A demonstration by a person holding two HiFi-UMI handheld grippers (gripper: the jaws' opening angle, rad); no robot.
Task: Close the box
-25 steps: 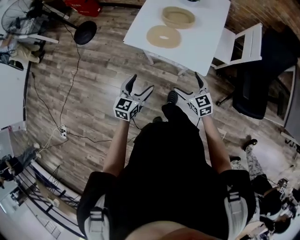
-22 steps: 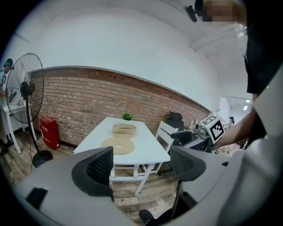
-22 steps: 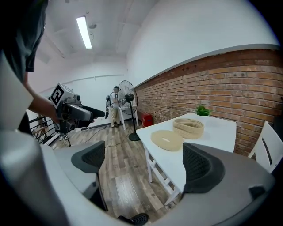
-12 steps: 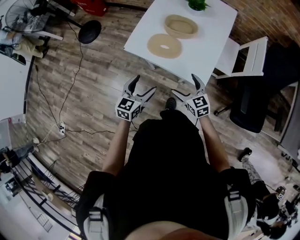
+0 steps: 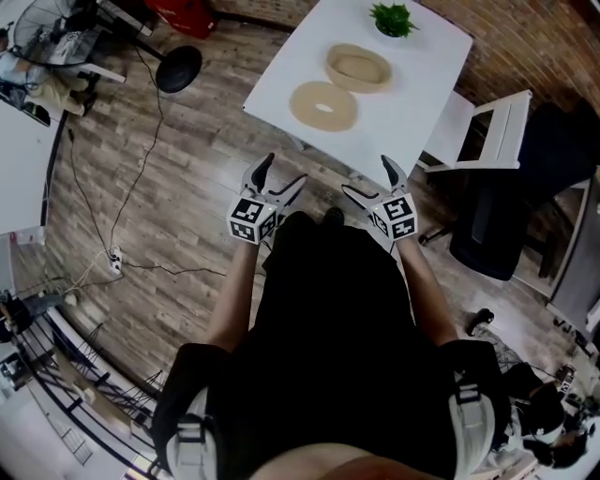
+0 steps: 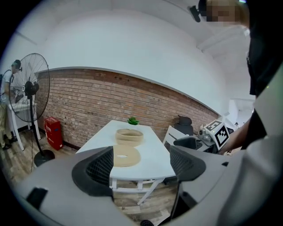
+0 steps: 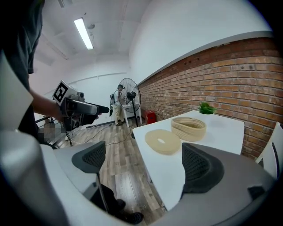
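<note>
Two parts lie apart on the white table (image 5: 417, 89): the round tan open box (image 5: 358, 67) toward its far edge, and the flat tan disc lid (image 5: 323, 105) just beside it, nearer the front edge. Nothing is closed yet. The left gripper (image 5: 281, 173) and right gripper (image 5: 368, 178) hang wide-jawed and empty, short of the front edge, so I judge the whole job remains: picking up and seating the lid.

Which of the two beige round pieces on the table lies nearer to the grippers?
The flat lid with a pale centre; the open, walled box sits beyond it, nearer the plant.
</note>
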